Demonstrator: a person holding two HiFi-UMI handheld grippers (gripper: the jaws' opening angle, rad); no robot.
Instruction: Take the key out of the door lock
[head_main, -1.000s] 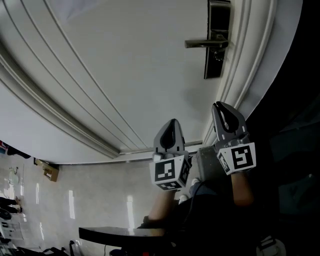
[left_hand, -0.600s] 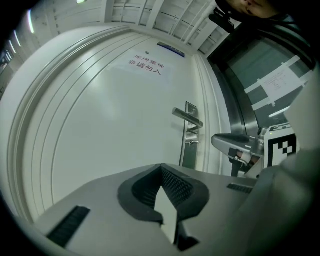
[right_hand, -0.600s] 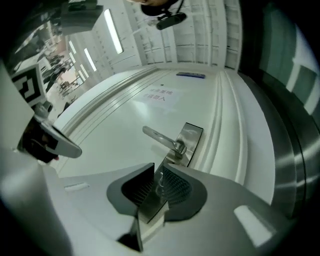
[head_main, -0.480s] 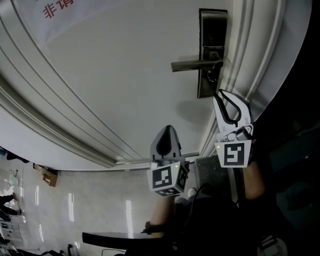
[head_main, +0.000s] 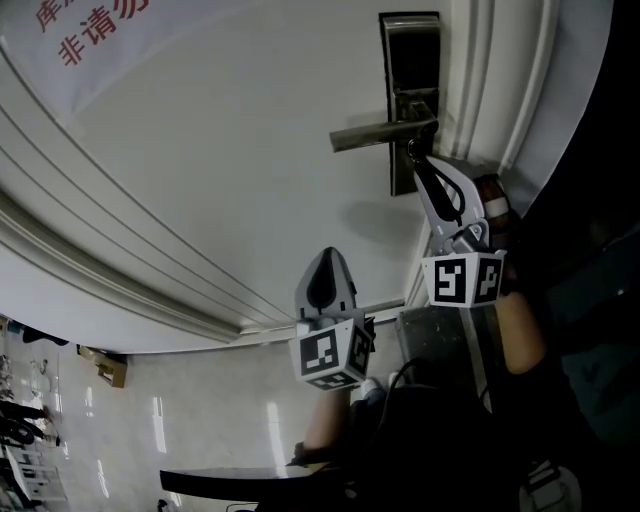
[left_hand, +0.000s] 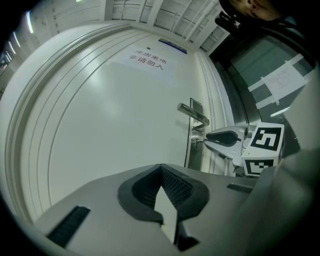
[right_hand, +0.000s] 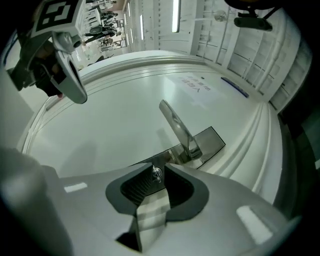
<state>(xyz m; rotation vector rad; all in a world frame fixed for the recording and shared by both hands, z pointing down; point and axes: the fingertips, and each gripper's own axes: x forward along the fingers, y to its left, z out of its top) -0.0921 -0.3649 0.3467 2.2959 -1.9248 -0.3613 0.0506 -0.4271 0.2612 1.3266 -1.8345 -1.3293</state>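
Right tool (head_main: 418, 165) is up at the lock plate (head_main: 408, 60), jaws parted either side of the key (right_hand: 157, 173) sitting in the lock. It has climbed since a second ago. Left tool (head_main: 334, 256) hangs low, closed and empty.

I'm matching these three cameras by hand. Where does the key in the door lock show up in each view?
Head view: key at upper right, just under the lever handle, at the right gripper tips.
Left gripper view: key right of centre, small, below the handle.
Right gripper view: key at lower centre, in the gap between the parted jaws.
Shared landmark: the lever handle, visible in all three.
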